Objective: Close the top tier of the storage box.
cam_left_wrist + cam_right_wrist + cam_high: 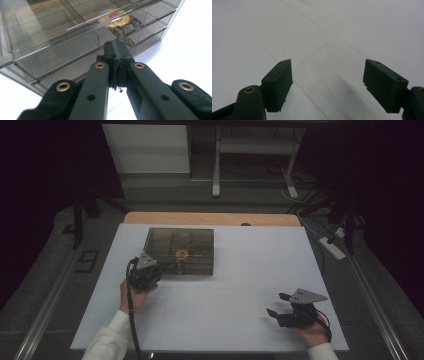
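A smoky see-through compartment box point(180, 251) lies flat on the white tabletop point(225, 320), left of centre. Inside it, near the middle front, sits a round orange-and-yellow item point(182, 253) point(115, 18), beside the box's clear latch parts point(126, 28). My left gripper point(160, 266) point(117, 50) is at the box's point(50, 37) near-left front wall, jaws pressed together with nothing seen between them, tips close to the wall just below the latch. Whether they touch it I cannot tell. My right gripper point(278, 304) point(328, 75) rests low at the table's near right, open and empty over bare surface.
A wooden strip point(210, 218) borders the table's far edge. Beyond it stand a white cabinet point(147, 147) and a desk frame point(217, 165) with cables on the floor. A power strip point(332, 247) lies off the right side. Grey floor surrounds the table.
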{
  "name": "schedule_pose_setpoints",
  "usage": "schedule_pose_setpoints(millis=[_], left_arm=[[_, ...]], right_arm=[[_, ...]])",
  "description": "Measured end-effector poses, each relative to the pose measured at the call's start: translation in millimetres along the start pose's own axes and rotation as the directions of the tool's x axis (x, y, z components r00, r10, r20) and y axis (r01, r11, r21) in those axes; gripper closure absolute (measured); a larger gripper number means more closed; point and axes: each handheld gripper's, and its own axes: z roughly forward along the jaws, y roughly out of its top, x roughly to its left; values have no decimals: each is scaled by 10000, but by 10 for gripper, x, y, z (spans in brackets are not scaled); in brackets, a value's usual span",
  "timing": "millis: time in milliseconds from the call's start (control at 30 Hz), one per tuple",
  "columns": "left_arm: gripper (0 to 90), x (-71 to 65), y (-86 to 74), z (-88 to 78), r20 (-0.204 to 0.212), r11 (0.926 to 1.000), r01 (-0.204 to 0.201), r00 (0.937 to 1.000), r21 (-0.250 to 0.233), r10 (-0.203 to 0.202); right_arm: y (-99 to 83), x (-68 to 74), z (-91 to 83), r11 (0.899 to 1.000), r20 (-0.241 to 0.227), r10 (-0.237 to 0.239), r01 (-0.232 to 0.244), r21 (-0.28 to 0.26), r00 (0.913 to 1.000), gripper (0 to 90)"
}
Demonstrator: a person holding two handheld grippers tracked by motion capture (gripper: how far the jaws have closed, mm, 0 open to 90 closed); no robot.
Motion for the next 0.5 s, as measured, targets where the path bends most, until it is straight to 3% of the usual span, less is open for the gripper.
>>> schedule_pose_setpoints(millis=[167, 500], left_arm=[[886, -24, -26, -82, 13, 10000, 33, 10000, 6, -33], [886, -96, -135, -180, 418, 10000, 7, 9991, 74, -10]], right_arm=[[8, 1, 2, 10000, 38, 12, -12, -29, 10000, 230], [2, -3, 6, 10000, 64, 7, -8, 52, 10000, 230]])
